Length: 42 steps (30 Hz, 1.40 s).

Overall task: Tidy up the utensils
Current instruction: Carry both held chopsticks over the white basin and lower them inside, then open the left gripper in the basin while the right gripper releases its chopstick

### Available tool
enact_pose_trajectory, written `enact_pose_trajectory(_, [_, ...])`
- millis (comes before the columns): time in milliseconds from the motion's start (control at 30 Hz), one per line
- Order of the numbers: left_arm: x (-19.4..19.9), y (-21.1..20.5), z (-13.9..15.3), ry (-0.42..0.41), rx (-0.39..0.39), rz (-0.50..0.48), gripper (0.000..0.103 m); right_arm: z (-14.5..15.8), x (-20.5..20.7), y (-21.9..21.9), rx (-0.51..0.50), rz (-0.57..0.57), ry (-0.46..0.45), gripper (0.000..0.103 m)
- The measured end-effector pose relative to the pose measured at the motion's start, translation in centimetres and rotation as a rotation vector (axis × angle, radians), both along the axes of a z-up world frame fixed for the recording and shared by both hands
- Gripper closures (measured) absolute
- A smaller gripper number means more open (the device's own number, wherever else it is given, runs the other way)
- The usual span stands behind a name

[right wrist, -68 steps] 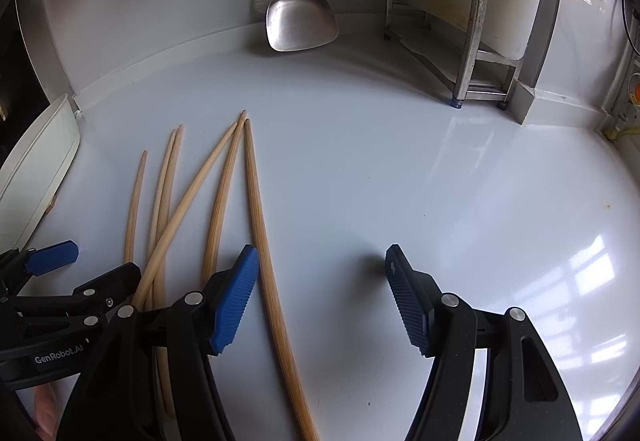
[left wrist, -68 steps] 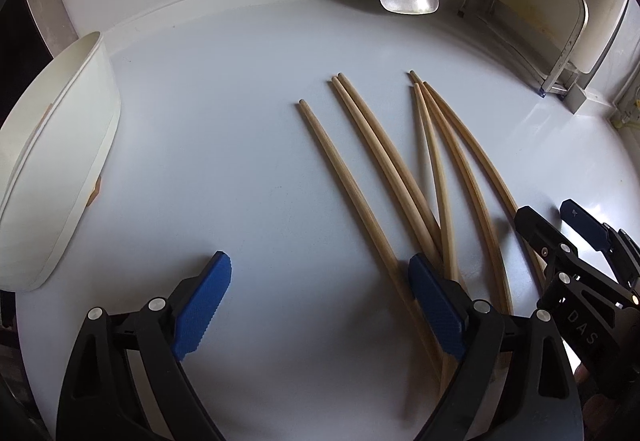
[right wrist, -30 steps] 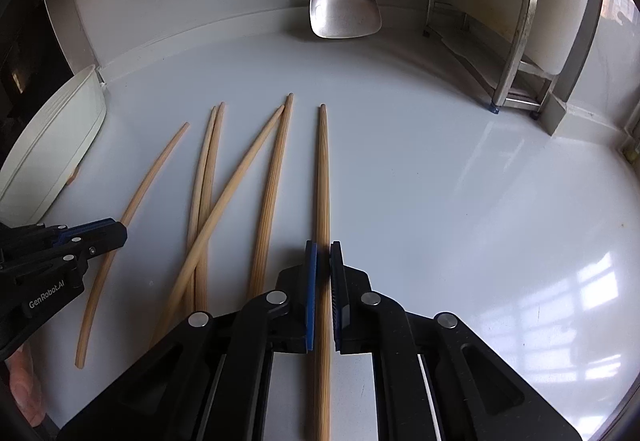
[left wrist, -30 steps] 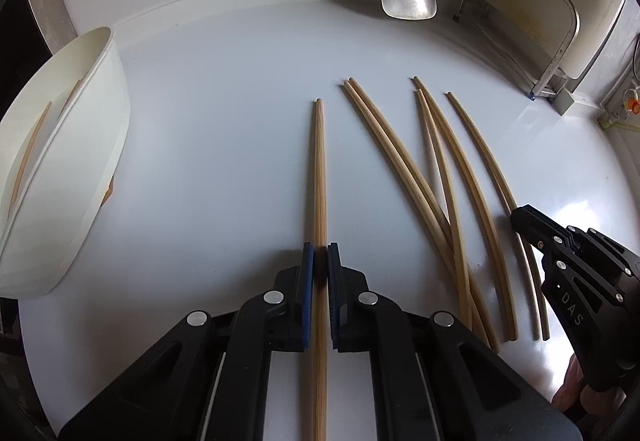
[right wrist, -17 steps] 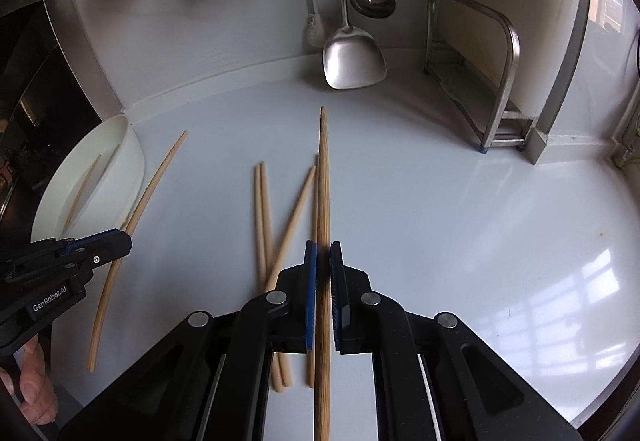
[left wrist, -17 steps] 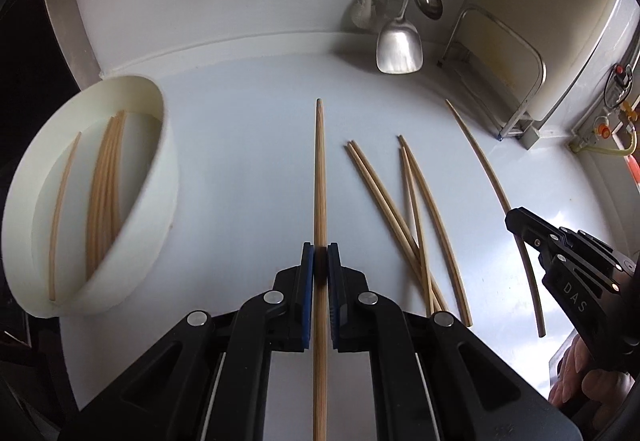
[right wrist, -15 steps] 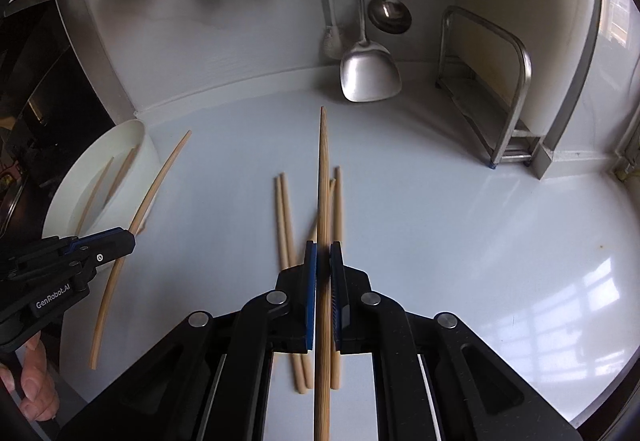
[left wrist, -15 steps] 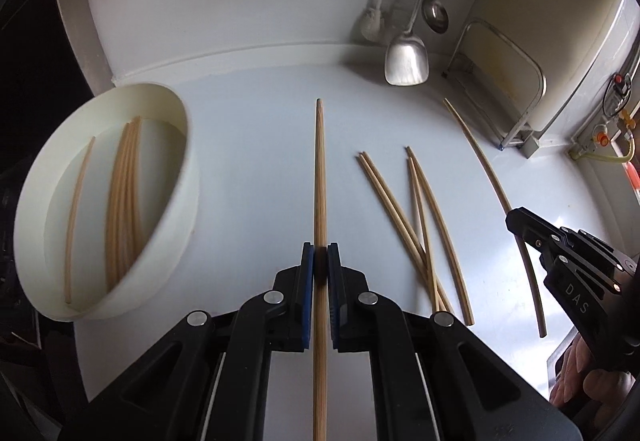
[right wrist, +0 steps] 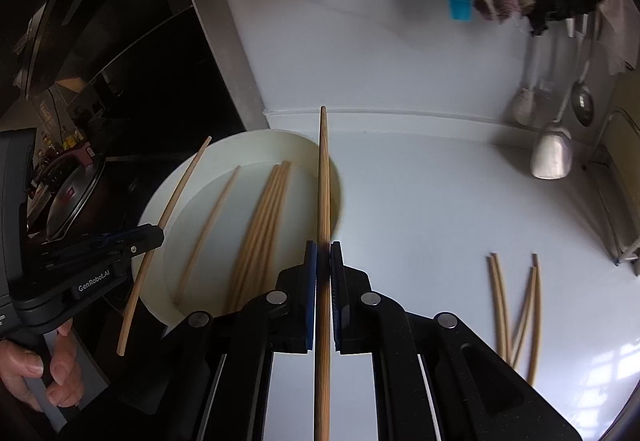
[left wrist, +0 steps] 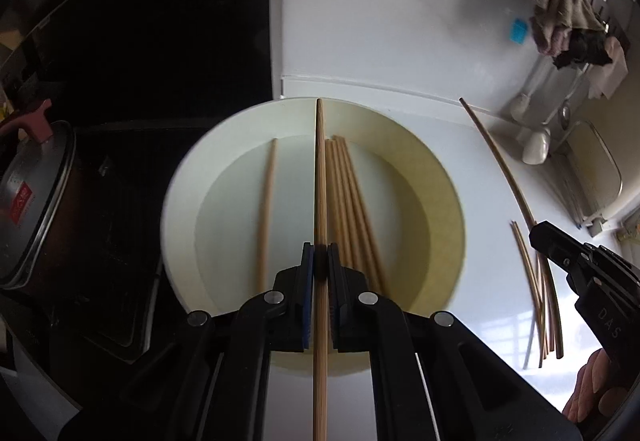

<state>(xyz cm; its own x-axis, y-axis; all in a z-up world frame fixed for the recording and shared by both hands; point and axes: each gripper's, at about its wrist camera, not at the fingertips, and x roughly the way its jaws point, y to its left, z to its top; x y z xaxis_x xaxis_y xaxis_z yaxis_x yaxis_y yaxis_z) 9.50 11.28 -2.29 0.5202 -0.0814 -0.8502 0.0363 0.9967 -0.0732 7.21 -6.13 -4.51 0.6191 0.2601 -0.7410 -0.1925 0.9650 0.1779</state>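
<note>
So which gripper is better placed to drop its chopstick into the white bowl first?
Left. The left gripper holds its chopstick right over the white bowl; the right gripper sits by the bowl's edge.

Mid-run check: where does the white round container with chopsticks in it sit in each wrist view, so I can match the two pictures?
Left wrist view: the white container fills the centre, directly under the left gripper and its chopstick.
Right wrist view: the white container sits left of centre, with the right gripper over its right edge.
Shared landmark: the blue tag on the back wall.
</note>
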Motion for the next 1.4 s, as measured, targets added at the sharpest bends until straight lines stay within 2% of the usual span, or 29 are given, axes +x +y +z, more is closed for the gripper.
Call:
enact_pose_trajectory(167, [2.7,2.8,-1.3,0.012,-0.013,-0.004,0.096,-1.5,3.3,5.4,-0.001,0.039,0.048,0.097])
enact_pose_trajectory(367, [5.4,3.4,-3.9,0.067,-0.026,-0.051,0.096,-4.2,6.7,8.4,-0.026,0.037,0.123,0.097])
enact_pose_trajectory(733, [8.0,3.8,-7.4,0.146,-0.035,-0.095,0.096,-8.2,10.1,9.3,-0.067,-0.013,0.237,0.096])
enact_pose_trajectory(1100, [8.9,4.2,-8.8,0.178,-0.049,-0.081,0.095,-9.1,10.7,9.7,-0.072,-0.011,0.281,0.096])
enact_pose_trajectory(1167, [9.0,4.4,-8.7,0.181,-0.062,-0.074,0.086,-9.1,10.7,9.6,-0.067,-0.014,0.281,0.096])
enact_pose_trajectory(1233, [8.9,4.6,-8.5,0.178,-0.072,-0.067,0.082,-9.0,10.8,9.7,-0.061,-0.016,0.277,0.093])
enact_pose_trajectory(1300, [8.7,4.7,-8.2,0.172,-0.070,-0.062,0.076,-8.7,10.6,9.6,-0.065,-0.021,0.266,0.086])
enact_pose_trajectory(1367, [8.5,4.8,-7.6,0.159,-0.071,-0.056,0.060,-8.1,10.1,9.2,-0.061,-0.024,0.256,0.084])
enact_pose_trajectory(1400, [8.4,5.0,-7.4,0.150,-0.074,-0.054,0.056,-7.8,9.9,9.1,-0.061,-0.026,0.249,0.084])
